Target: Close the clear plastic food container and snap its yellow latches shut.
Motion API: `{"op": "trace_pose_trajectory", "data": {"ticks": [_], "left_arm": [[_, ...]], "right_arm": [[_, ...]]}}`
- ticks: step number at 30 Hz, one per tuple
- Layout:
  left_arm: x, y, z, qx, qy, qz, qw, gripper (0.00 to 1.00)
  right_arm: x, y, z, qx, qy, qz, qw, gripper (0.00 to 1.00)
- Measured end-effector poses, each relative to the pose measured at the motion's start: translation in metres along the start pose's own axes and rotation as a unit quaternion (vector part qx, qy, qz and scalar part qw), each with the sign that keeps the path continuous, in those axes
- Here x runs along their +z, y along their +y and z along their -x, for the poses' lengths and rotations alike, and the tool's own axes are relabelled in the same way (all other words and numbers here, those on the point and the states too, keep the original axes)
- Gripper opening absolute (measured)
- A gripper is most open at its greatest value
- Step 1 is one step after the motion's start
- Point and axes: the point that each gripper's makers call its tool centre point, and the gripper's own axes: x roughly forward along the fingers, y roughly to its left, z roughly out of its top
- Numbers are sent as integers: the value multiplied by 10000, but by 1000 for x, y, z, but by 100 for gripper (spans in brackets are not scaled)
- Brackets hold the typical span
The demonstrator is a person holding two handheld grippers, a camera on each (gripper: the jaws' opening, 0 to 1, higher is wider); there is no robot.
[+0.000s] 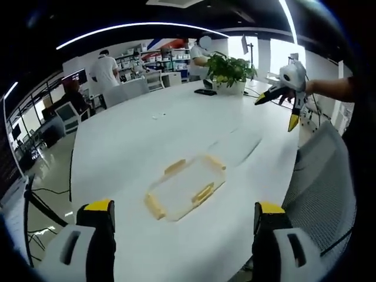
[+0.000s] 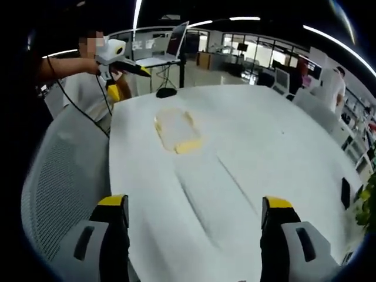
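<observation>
The clear plastic food container (image 1: 185, 188) lies flat on the white table (image 1: 135, 147), with yellow latches (image 1: 202, 192) along its sides. I cannot tell whether the lid is pressed down. My left gripper (image 1: 184, 207) stands open just short of the container, nothing between its jaws. My right gripper (image 1: 276, 111) hangs open in the air at the far right, held by a hand. In the right gripper view the container (image 2: 176, 130) lies far ahead of my open right gripper (image 2: 194, 201), and the left gripper (image 2: 130, 82) hovers open beyond the container.
A potted plant (image 1: 230, 69) and a black phone (image 1: 205, 91) sit at the table's far end. A grey mesh chair (image 1: 323, 176) stands against the right edge. A laptop (image 2: 164, 50) and a mouse (image 2: 166, 92) lie past the container. People stand in the background.
</observation>
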Motion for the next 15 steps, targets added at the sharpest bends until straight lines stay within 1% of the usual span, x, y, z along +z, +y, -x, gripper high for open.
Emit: {"op": "trace_pose_trajectory", "data": {"ticks": [9, 15], "left_arm": [[-3, 8, -11, -189, 148, -206, 9995, 95], [-6, 15, -19, -350, 272, -374, 9983, 93]], "right_arm": [[11, -3, -18, 230, 128, 269, 9993, 90], [17, -3, -28, 336, 153, 410, 9985, 88]]}}
